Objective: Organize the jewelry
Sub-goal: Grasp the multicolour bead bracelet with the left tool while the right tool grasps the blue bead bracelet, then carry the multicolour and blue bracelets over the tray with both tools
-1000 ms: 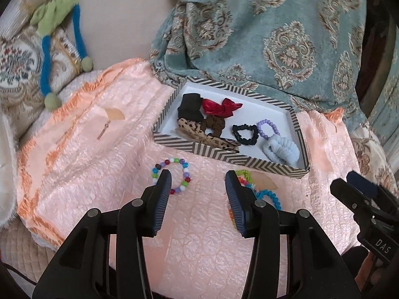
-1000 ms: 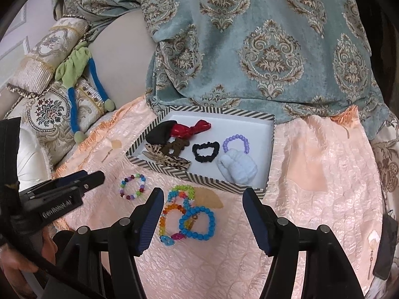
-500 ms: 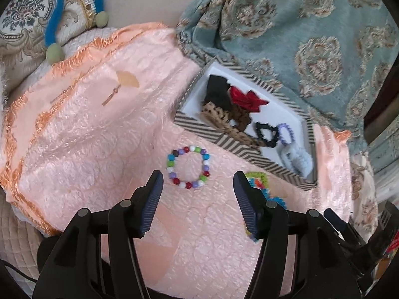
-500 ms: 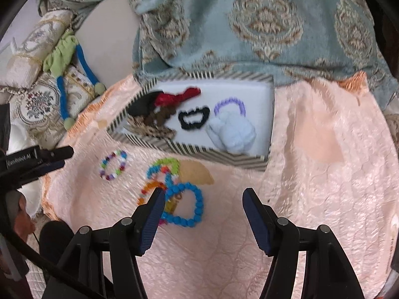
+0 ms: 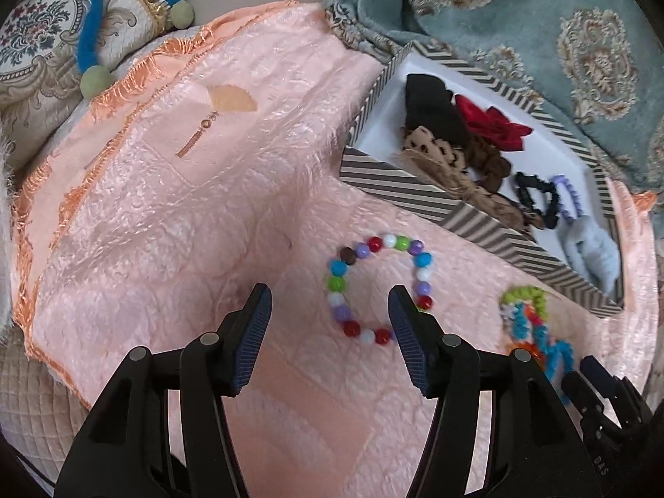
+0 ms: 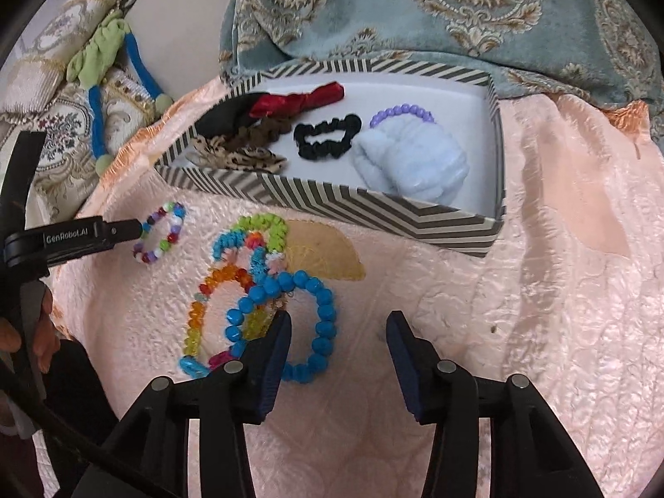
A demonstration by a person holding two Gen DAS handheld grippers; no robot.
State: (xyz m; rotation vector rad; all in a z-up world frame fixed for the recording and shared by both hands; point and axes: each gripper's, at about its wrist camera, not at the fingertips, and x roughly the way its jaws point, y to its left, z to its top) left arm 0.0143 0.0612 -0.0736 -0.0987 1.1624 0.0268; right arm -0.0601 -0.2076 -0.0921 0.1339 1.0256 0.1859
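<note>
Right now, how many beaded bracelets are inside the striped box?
1: the purple bracelet, behind the pale blue scrunchie; more may hide under the hair ties.

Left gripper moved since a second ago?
Yes. The left gripper has come down toward the multicoloured bead bracelet, nearer the striped box; jaws opened wider.

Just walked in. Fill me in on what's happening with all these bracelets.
A person is sorting jewelry on a peach quilt with a handheld gripper in each hand. The left gripper, open, is over the multicolored bead bracelet. The right gripper has just been closing its jaws, one finger inside the blue bead bracelet in the bracelet pile, not gripping yet. The striped box already holds scrunchies and a purple bracelet.
</note>
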